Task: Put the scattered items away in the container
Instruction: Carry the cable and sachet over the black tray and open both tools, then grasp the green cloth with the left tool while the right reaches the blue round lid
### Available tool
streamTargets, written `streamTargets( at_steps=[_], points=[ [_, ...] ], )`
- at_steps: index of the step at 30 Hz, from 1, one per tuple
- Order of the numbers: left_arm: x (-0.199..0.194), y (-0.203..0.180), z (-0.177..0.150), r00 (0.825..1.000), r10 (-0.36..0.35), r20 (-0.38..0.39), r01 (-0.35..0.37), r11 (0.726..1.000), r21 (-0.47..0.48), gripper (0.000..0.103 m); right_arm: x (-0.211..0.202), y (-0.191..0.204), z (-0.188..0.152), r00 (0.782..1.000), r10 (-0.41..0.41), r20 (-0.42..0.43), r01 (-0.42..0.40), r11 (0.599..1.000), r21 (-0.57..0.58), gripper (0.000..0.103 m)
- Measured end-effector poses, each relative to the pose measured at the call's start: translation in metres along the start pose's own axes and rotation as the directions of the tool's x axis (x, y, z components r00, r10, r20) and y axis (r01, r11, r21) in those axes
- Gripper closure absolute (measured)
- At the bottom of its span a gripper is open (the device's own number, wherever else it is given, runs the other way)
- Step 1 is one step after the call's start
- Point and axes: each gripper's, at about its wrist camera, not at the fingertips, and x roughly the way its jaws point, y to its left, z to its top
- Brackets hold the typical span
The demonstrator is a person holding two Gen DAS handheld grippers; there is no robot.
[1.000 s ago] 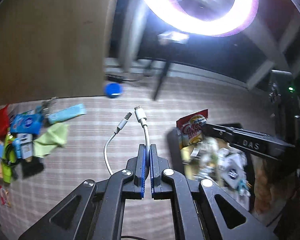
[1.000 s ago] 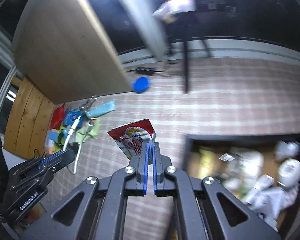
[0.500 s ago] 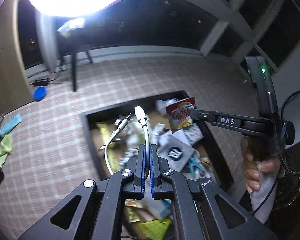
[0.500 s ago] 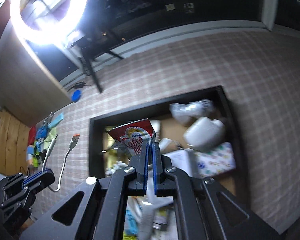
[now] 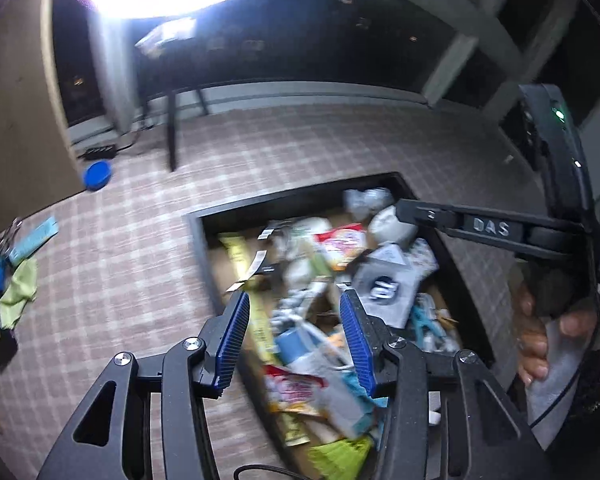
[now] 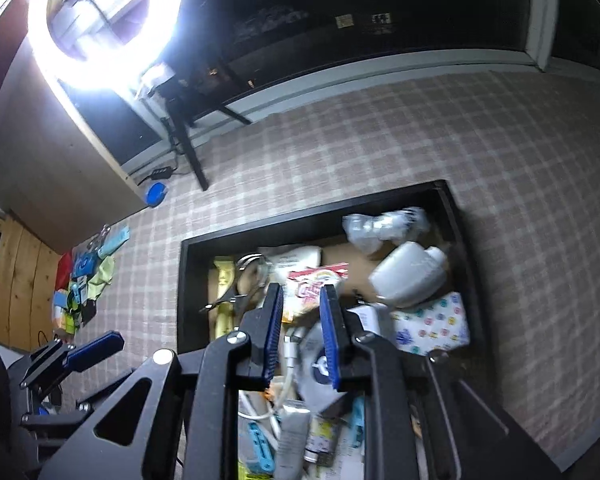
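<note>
While both grippers hang over the black container (image 6: 452, 216), the left gripper (image 5: 294, 340) has just been opening and its blue pads stand well spread with nothing between them, and the right gripper (image 6: 300, 340) has just been parting to a narrower gap, also empty. Below the right fingers a white cable (image 6: 290, 350) lies among the packets in the container, with a red-and-white sachet (image 6: 314, 280) just beyond their tips; the remaining scattered items (image 6: 82, 280) sit far left on the checked floor (image 6: 380, 140)
</note>
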Motion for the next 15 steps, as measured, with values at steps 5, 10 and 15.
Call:
streamTargets(
  at_steps=[5,10,15],
  points=[
    [-0.001,0.044,-0.004,0.999,0.05,0.0,-0.05,0.997,-0.065,0.059,0.022,0.033,0.006,0.999,0.021,-0.034,-0.023,0.997,-0.067,0.084],
    [-0.001,0.089,-0.008,0.994,0.11,-0.009,-0.111,0.986,-0.121,0.059,0.043,0.072,0.013,0.997,0.05,-0.064,-0.058,0.989,-0.133,0.081],
    [-0.001,0.137,-0.011,0.983,0.181,-0.024,-0.182,0.971,-0.156,0.056,0.061,0.108,0.019,0.996,0.052,-0.078,-0.067,0.978,-0.2,0.077]
  ],
)
